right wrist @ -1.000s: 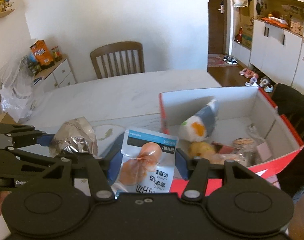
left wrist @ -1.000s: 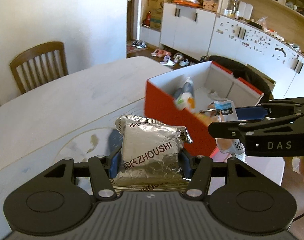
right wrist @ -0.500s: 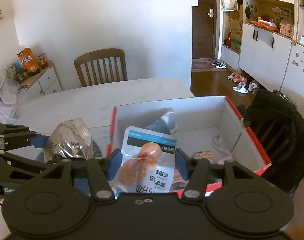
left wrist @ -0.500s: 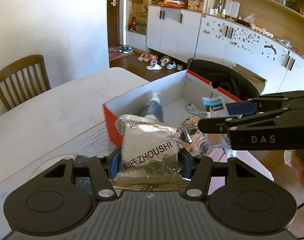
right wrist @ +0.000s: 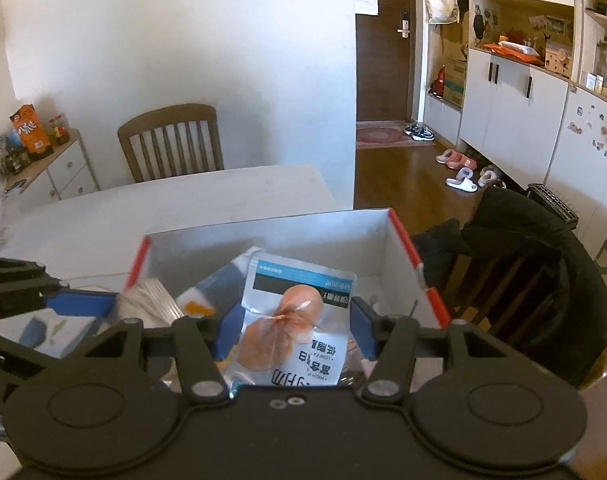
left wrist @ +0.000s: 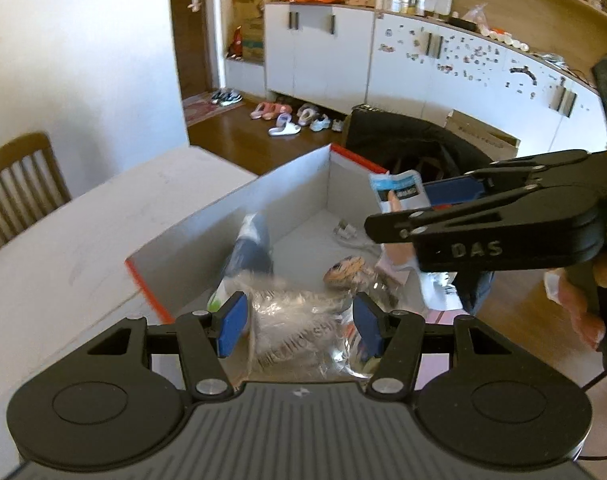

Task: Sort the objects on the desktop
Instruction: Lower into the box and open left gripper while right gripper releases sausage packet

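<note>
Currently the step in hand is delivery: both items are over the open red box (left wrist: pixel 223 216), which stands on the worktop (left wrist: pixel 83 232) and already contains several sorted things.

1. Right fingers (right wrist: pixel 295 326): closed on the white pouch (right wrist: pixel 299 304), one blue pad against each side edge. The pouch hangs above the box interior, near its front wall. Its long axis runs along the line I point, with the blue-banded end away from me and the printed face up; the print reads upside down from my side.

2. Left fingers (left wrist: pixel 299 322): the foil packet (left wrist: pixel 295 336) lies between them, just inside the box's near-left corner. It is blurred, and the left pad's inner face shows bare beside it, so I cannot tell whether the pads press on it. Its long axis appears to run roughly along my pointing line; its lettering is too smeared to confirm.

Next move, as I judge it: part the fingers over a bare patch of the box floor, one hand at a time, keeping the two hands apart.
</note>
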